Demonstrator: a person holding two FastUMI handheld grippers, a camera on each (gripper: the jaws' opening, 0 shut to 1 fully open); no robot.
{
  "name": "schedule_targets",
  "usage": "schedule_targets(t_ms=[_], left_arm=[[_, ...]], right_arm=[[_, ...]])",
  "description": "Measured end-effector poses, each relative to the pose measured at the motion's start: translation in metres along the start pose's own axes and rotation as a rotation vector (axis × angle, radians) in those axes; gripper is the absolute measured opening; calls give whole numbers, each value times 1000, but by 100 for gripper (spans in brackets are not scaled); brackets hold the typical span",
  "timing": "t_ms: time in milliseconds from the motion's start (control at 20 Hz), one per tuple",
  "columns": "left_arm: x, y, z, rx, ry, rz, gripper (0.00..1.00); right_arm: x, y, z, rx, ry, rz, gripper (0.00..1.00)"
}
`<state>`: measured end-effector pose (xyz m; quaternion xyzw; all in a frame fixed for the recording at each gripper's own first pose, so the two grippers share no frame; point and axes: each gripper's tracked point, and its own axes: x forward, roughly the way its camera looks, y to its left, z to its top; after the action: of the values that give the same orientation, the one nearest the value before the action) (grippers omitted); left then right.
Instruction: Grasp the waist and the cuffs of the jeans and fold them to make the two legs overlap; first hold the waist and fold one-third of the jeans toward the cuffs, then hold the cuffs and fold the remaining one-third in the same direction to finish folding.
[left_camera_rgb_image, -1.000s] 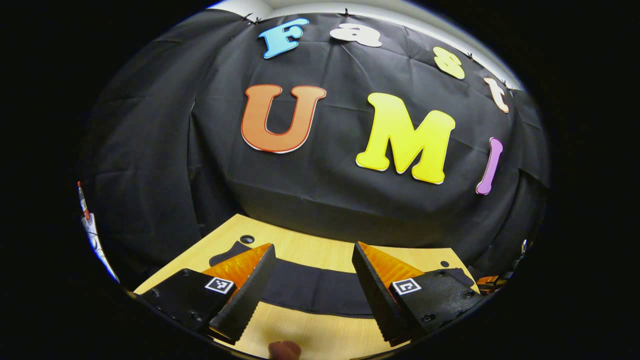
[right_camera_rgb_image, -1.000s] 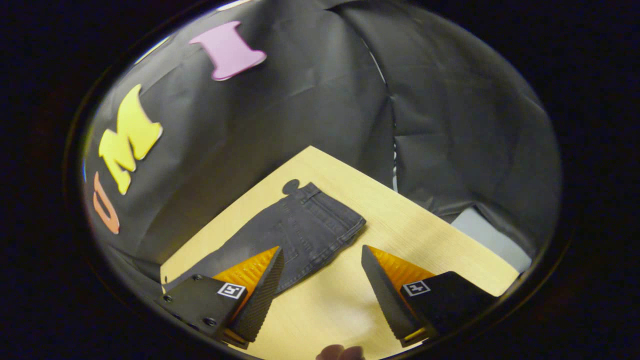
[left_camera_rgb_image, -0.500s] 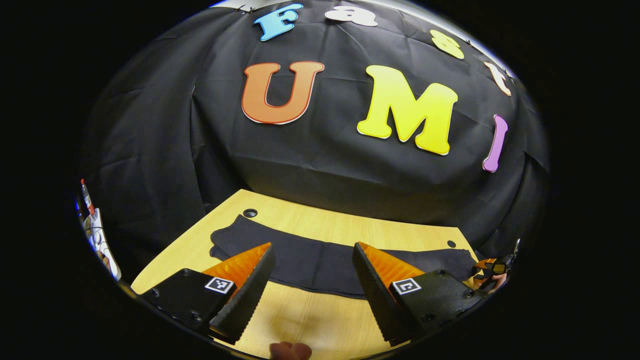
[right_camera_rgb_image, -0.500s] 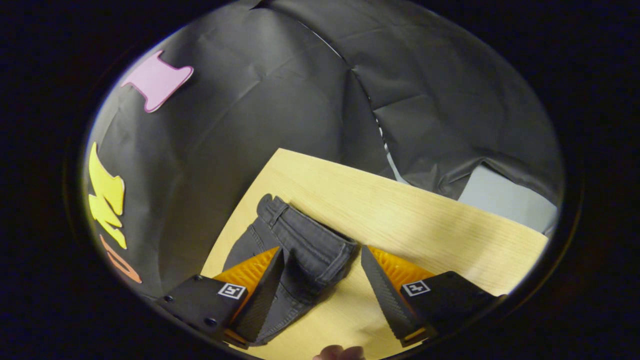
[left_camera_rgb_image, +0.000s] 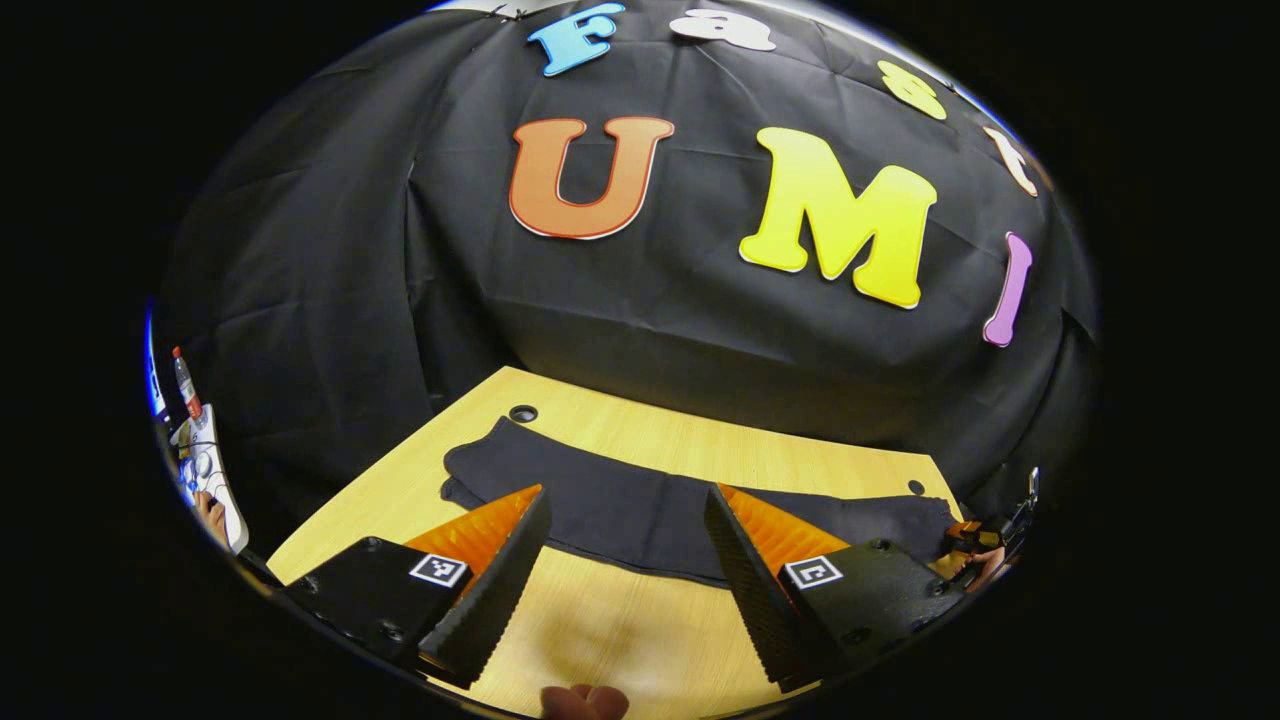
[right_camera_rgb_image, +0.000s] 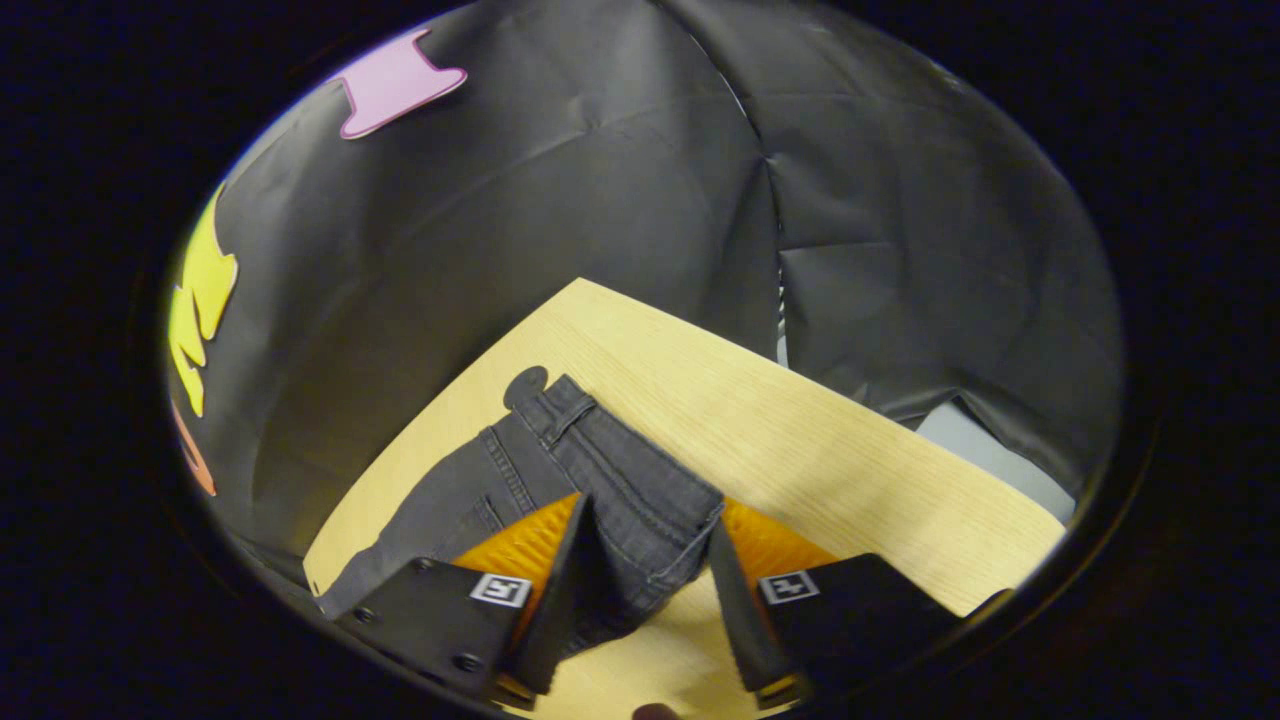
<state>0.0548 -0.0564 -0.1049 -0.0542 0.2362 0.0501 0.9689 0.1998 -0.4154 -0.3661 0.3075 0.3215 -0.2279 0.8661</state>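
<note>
I have the right gripper (right_camera_rgb_image: 640, 590) down at the waist end of the dark grey jeans (right_camera_rgb_image: 590, 470), its fingers narrowed around the near corner of the waistband so that the denim sits between them; whether both pads actually press the cloth I cannot tell, since a sliver of gap seems to show beside the right finger. The jeans lie flat on the light wooden table (right_camera_rgb_image: 800, 440), running away to the left of these fingers toward the booth wall, with a small dark hole in the tabletop just beyond the far waist corner. My left gripper (left_camera_rgb_image: 625, 560) hangs above the near edge of the table with its fingers wide and nothing between them; ahead of them the jeans (left_camera_rgb_image: 640, 505) stretch across as a long dark strip, the cuff end beyond the left finger. I judge this is the first step, taking hold of waist and cuffs to bring one leg over the other, so the left one is held open and ready to drop onto the cuffs. The waistband is thick and stiff, so a corner grip could slip unless the fingers bite deep
</note>
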Motion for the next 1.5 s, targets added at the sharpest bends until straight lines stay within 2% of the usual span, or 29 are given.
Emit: schedule_targets(t_ms=[100,200,300,400,450,550,600,750,950,1000,1150,1250,1400,1500], left_arm=[[-2,8,4,-2,-9,15,99],[-5,16,7,-11,-17,24,99],[-8,24,10,-28,-27,27,99],[-10,33,10,-41,-31,33,99],[-12,39,10,-46,-35,36,99],[-15,50,10,-64,-44,43,99],[-16,58,10,-76,-49,45,99],[-18,81,10,-103,-65,58,99],[-23,117,11,-120,-91,73,99],[-24,129,13,-118,-96,87,99],[-28,164,13,-94,-112,135,99],[-34,186,12,-82,-121,157,99],[-35,216,0,-81,-99,198,99],[-34,232,-10,-101,-74,218,99]], right_arm=[[0,1,2,-104,-31,-4,49],[-6,9,11,-222,-68,-23,25],[-21,25,22,-308,-109,-4,13],[-44,51,29,-356,-149,31,17],[-63,67,33,-384,-162,63,7],[-105,102,32,-450,-191,131,15],[-126,120,29,-490,-207,168,11],[-163,200,17,-598,-258,283,11],[-210,291,-23,-649,-248,441,14],[-218,309,-40,-662,-232,470,11],[-222,346,-105,-713,-168,531,11],[-207,367,-157,-770,-114,548,11],[-173,379,-237,-838,-1,516,11],[-151,379,-274,-887,57,490,11]])
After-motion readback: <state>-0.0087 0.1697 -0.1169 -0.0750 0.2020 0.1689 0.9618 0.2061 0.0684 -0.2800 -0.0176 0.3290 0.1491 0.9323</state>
